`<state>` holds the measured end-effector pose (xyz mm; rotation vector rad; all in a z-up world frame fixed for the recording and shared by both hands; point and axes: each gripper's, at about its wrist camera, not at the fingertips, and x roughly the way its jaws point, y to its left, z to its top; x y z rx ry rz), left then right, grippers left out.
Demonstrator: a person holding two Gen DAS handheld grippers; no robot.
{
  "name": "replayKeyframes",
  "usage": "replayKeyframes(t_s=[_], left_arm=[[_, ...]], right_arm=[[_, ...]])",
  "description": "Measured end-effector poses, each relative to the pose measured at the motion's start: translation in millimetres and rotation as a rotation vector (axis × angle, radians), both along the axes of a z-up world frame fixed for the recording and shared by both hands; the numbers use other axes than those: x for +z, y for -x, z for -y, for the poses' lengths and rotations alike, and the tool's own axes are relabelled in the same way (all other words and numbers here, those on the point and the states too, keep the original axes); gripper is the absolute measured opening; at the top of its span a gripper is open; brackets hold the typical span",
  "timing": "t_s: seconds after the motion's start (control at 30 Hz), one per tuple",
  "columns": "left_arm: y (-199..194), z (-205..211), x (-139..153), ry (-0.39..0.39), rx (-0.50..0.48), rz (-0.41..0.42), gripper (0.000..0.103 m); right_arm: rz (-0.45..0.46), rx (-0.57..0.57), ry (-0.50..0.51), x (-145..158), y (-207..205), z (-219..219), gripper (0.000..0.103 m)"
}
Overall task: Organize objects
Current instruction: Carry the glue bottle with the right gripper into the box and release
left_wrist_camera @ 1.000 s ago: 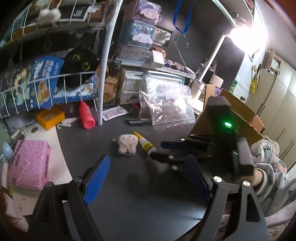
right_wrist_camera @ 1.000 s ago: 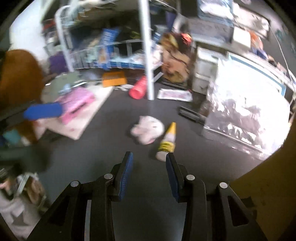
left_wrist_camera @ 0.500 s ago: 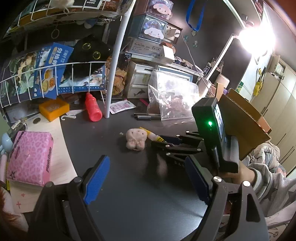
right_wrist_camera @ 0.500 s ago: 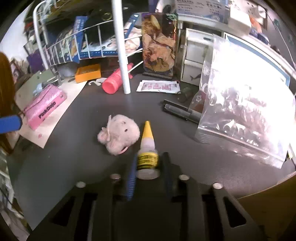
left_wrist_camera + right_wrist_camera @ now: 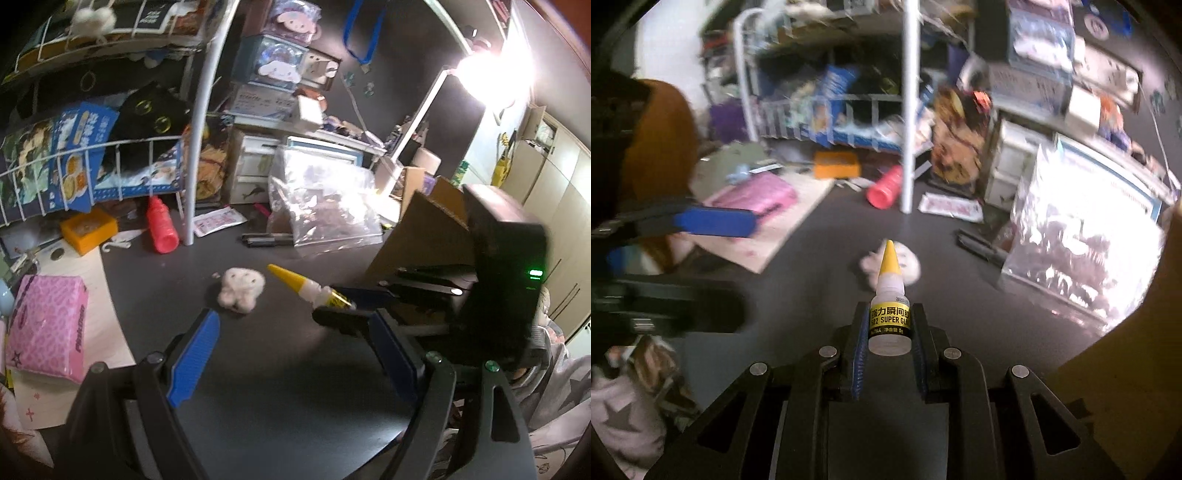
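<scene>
Right gripper (image 5: 889, 334) is clamped on the super glue bottle (image 5: 889, 310): both blue pads press its labelled body, yellow nozzle pointing away from the camera, centre of the right wrist frame. In the left wrist view the same bottle (image 5: 308, 288) sits right of centre, held clear of the dark desk (image 5: 280, 387), nozzle aimed up-left. Left gripper (image 5: 295, 354) has its fingers spread wide, nothing between them, hovering over the desk in the lower half of its frame. Small white plush (image 5: 242, 290) lies on the desk just left of the nozzle tip, near frame centre; in the right wrist view it (image 5: 908, 264) is partly hidden behind the nozzle. Red bottle (image 5: 160, 230) lies by the white rack pole (image 5: 197, 147), left of centre. Clear plastic bag (image 5: 321, 206) sits upper centre, black pens (image 5: 266, 240) just below-left of it. Pink box (image 5: 44, 328) at left edge.
</scene>
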<state>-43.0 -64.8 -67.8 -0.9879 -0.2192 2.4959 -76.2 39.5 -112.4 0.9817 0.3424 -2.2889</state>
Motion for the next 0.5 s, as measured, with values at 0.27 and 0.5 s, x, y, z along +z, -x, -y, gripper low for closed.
replayKeyframes(t_s=[0.27,0.5], left_arm=[[-4,-19,27,-0.056,-0.055,-0.062,0.077],[-7,-41,53,-0.104,-0.122,-0.123,0.052]], right_arm=[[-0.063,0.121,0.049,50,-42,-9,0.017],[-0.13,0.147,0.065,82,-61,-32,0.017]])
